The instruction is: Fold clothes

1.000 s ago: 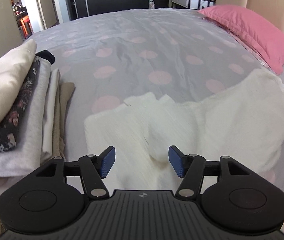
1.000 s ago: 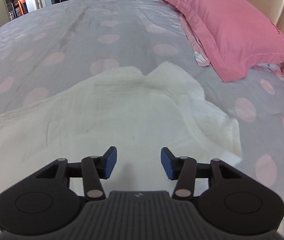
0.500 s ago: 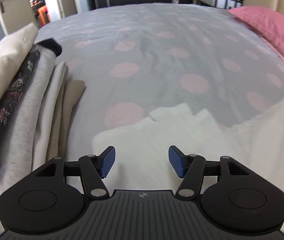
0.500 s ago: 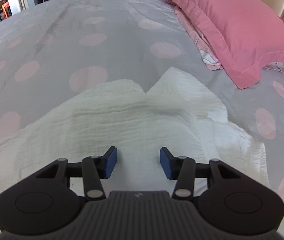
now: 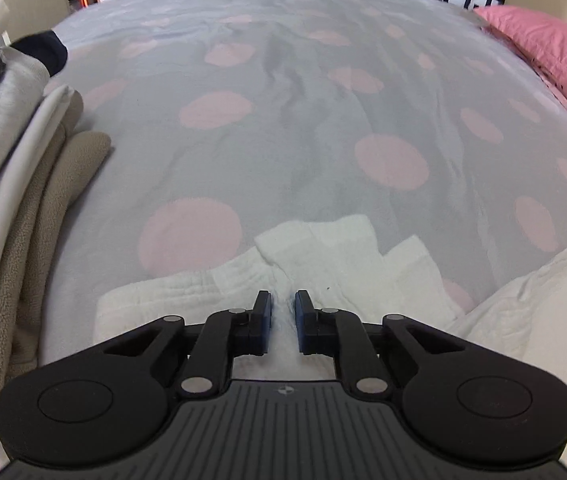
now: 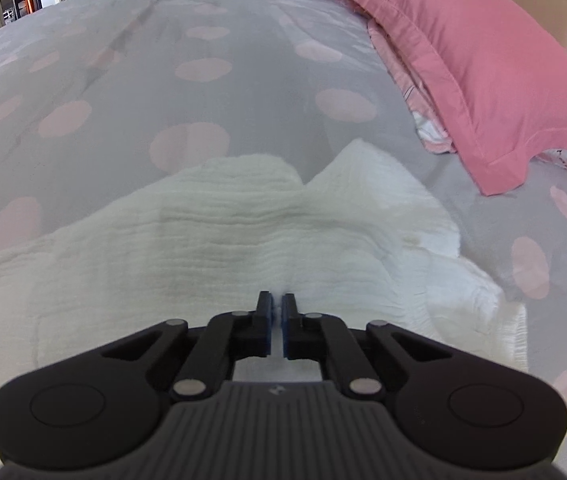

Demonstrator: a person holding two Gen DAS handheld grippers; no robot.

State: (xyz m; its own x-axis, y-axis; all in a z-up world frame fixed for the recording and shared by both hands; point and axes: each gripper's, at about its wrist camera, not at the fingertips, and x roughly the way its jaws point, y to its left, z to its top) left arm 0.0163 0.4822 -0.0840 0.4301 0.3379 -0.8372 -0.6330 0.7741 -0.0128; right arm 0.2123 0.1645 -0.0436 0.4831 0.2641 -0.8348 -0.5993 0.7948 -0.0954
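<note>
A white crinkled garment [image 5: 335,264] [image 6: 243,240] lies spread on the grey bed cover with pink dots. In the left wrist view my left gripper [image 5: 282,304] is shut on a fold of the white cloth near its left end, a ridge of fabric pinched between the blue pads. My right gripper [image 6: 277,305] in the right wrist view is shut on the same garment near its right end, the pads almost touching with a thin strip of cloth between them. Two pointed flaps of the garment stick out ahead of each gripper.
A stack of folded clothes [image 5: 15,168] in beige, white, grey and a dark floral print stands at the left. A pink pillow [image 6: 471,60] [image 5: 555,48] lies at the head of the bed on the right. The bed cover [image 5: 283,120] stretches ahead toward dark furniture.
Both grippers went from open to shut, each pinching the white garment. Both moved forward and lower over the cloth toward its far edge.
</note>
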